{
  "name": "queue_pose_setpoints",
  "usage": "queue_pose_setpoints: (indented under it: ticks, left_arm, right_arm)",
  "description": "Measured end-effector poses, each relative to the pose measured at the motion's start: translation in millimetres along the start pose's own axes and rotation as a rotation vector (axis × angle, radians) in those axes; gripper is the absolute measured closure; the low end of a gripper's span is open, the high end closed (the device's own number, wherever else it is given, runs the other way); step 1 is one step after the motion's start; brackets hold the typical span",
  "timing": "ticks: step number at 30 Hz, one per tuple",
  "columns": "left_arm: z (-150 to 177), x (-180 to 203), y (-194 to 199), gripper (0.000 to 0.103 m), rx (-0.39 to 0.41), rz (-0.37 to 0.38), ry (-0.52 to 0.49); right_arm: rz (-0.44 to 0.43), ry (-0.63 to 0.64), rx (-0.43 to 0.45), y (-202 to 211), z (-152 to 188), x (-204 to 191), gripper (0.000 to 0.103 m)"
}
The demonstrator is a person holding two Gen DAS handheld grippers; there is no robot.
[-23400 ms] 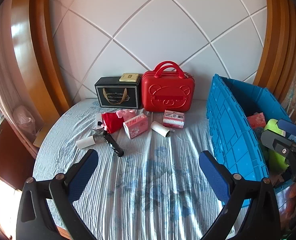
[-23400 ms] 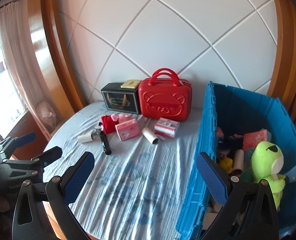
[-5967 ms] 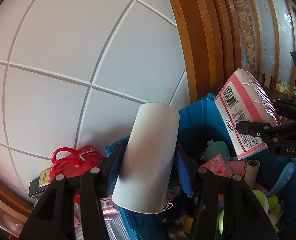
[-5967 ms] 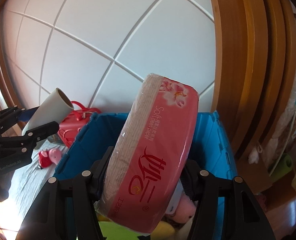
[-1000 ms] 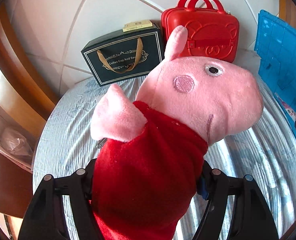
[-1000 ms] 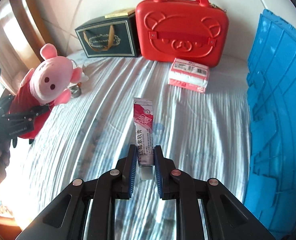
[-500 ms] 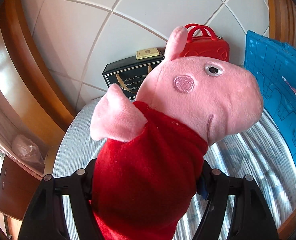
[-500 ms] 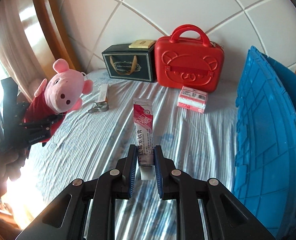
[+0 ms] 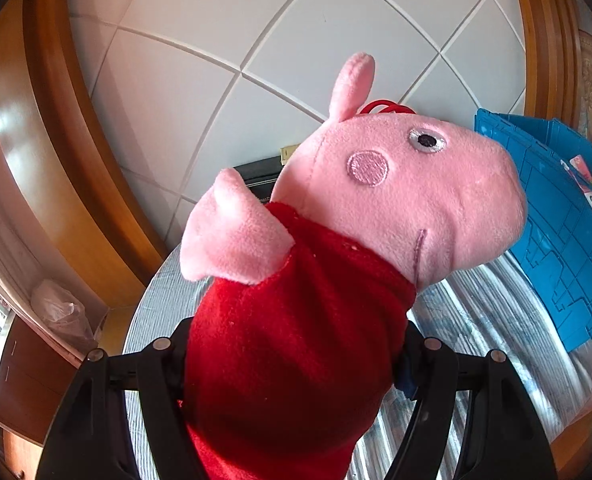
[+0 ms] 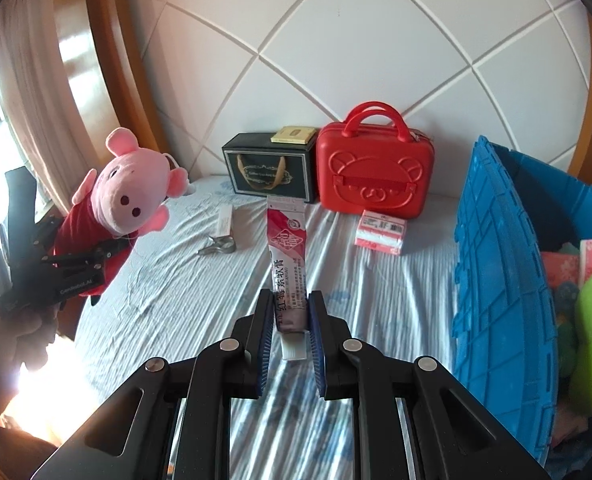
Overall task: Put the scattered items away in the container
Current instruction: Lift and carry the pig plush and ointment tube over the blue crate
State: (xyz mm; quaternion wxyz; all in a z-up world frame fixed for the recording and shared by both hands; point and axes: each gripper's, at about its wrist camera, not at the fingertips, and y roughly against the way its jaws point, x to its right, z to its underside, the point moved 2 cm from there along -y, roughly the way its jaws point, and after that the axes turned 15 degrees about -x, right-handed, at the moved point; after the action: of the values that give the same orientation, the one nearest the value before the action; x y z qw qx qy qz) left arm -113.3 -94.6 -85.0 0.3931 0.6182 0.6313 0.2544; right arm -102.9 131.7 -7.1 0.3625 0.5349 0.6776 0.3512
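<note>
Left wrist – pig plush hides black box

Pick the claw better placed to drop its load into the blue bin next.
Right. The right claw, shut on the ointment tube, sits beside the blue bin, whose open interior shows at its right. The left claw, shut on the pig plush, is out at the bed's far left edge.

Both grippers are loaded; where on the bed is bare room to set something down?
Free: striped sheet between metal clip and blue plastic crate, this side of pink tissue pack. Crowded: back edge, by black gift box and red bear case.
</note>
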Motion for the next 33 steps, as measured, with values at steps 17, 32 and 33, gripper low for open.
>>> queue_pose_setpoints:
  ticks: [17,32,33]
  left_arm:
    - [2.6,52.1,66.1,0.031,0.080,0.006,-0.012]
    - [-7.4,100.5,98.8,0.031,0.111,-0.015,0.007]
    - [-8.8,104.1,100.9,0.031,0.114,-0.017,0.007]
  right_arm:
    - [-0.017,0.039,0.066,59.4,17.6,15.1,0.086]
    - [-0.037,0.080,0.083,90.7,24.7,70.8,0.086]
    - [-0.038,0.081,0.085,92.1,25.5,74.4,0.086]
